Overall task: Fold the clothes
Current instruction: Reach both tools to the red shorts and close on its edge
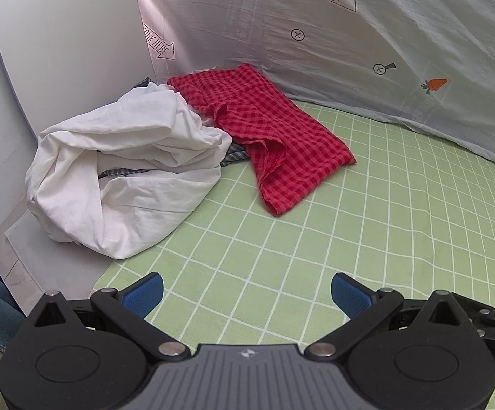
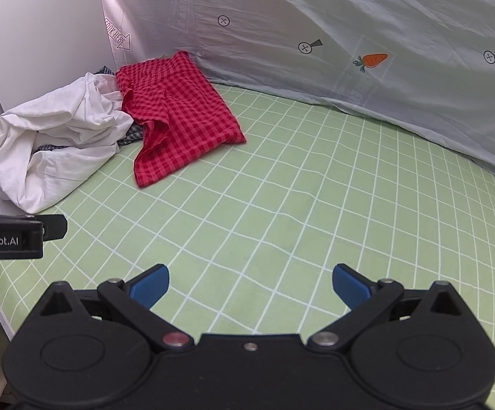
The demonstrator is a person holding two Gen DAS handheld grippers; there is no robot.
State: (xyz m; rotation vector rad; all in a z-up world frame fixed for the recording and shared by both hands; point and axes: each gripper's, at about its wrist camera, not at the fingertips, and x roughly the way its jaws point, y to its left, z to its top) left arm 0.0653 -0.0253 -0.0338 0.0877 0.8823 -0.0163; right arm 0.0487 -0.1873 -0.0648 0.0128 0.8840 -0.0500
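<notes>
A crumpled white garment point(image 1: 121, 171) lies at the far left of the green grid sheet point(image 1: 367, 222), with a red checked garment point(image 1: 264, 130) spread beside it to the right. A grey plaid cloth point(image 1: 233, 155) peeks out between them. The pile also shows in the right wrist view: white garment point(image 2: 52, 143), red checked garment point(image 2: 182, 116). My left gripper point(image 1: 246, 295) is open and empty, low over the sheet, short of the pile. My right gripper point(image 2: 250, 287) is open and empty over bare sheet to the right.
A pale grey printed cloth point(image 1: 367, 44) with carrots and arrows hangs along the back. A white panel point(image 1: 66, 44) stands at the left. The left gripper's body point(image 2: 11, 235) shows at the left edge of the right wrist view.
</notes>
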